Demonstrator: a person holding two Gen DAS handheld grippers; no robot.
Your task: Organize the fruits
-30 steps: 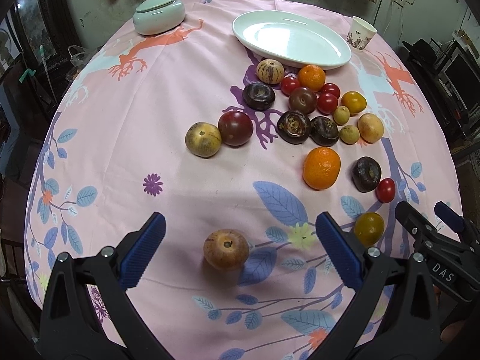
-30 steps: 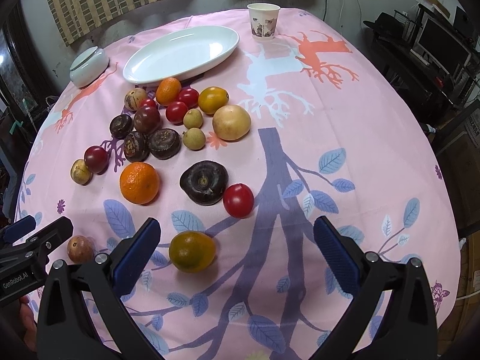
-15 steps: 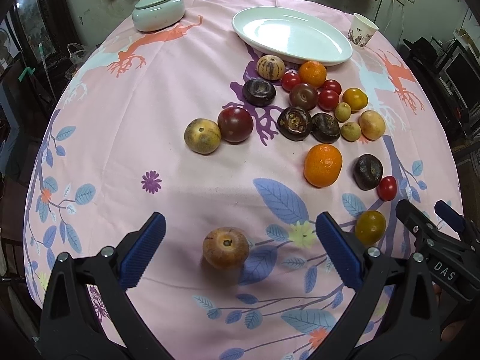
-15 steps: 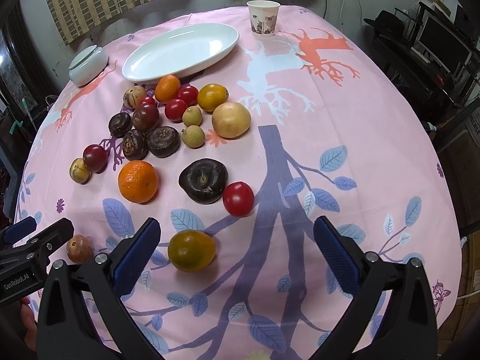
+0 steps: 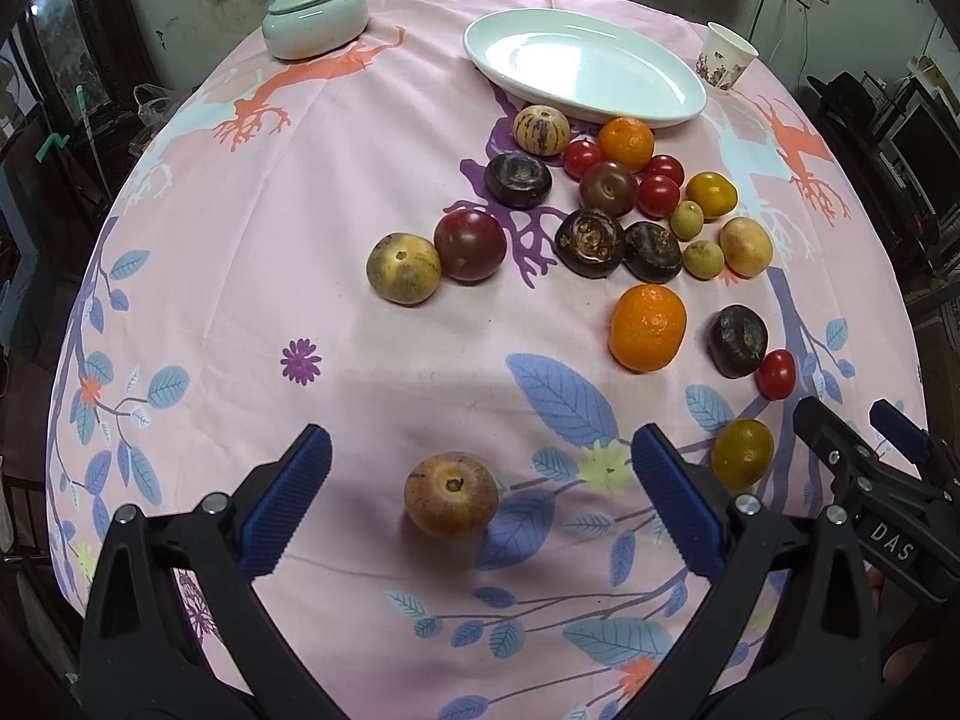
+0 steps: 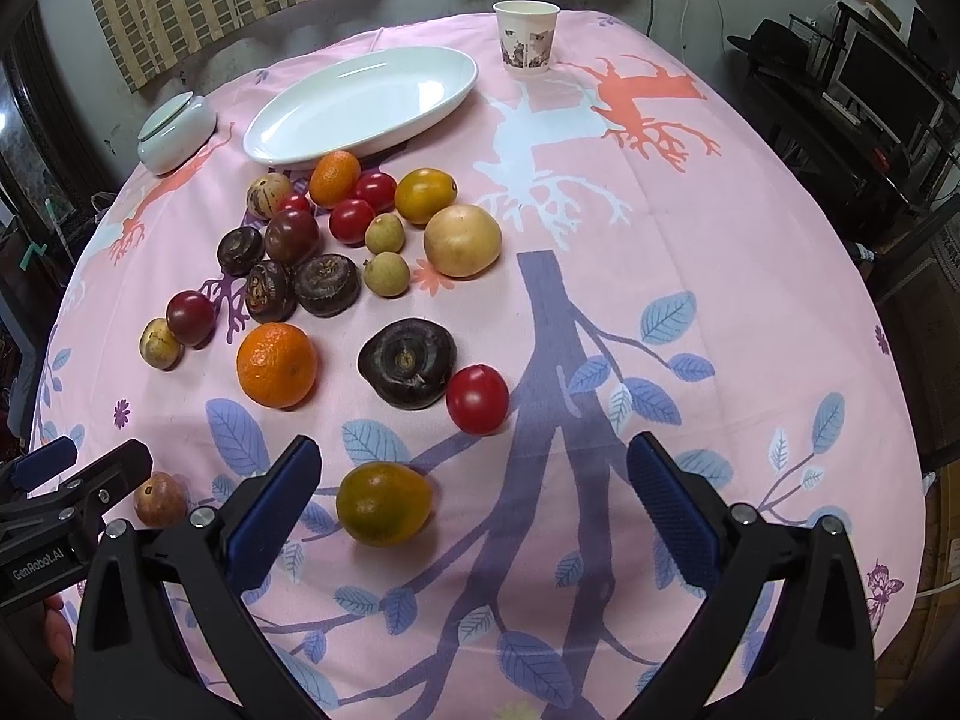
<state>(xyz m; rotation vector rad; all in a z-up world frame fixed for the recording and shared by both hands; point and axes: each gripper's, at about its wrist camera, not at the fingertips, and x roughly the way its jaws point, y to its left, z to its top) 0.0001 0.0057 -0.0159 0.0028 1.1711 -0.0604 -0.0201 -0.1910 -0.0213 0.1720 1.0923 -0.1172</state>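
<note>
The left tongs [image 5: 480, 501] gape wide and empty around a brown fruit [image 5: 450, 504] on the pink bench [image 5: 240, 312]. The right tongs [image 6: 474, 510] stand equally wide, a yellow-green fruit [image 6: 384, 502] between them, untouched. Only the right view shows the bench's bare right half; the remaining fruits cluster before the white plate [image 6: 360, 102].

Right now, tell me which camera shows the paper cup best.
The right wrist view. There the paper cup stands whole and upright at the table's far edge, its printed side and rim clear. In the left wrist view the cup is smaller, tilted by the lens and pushed toward the upper right.
</note>
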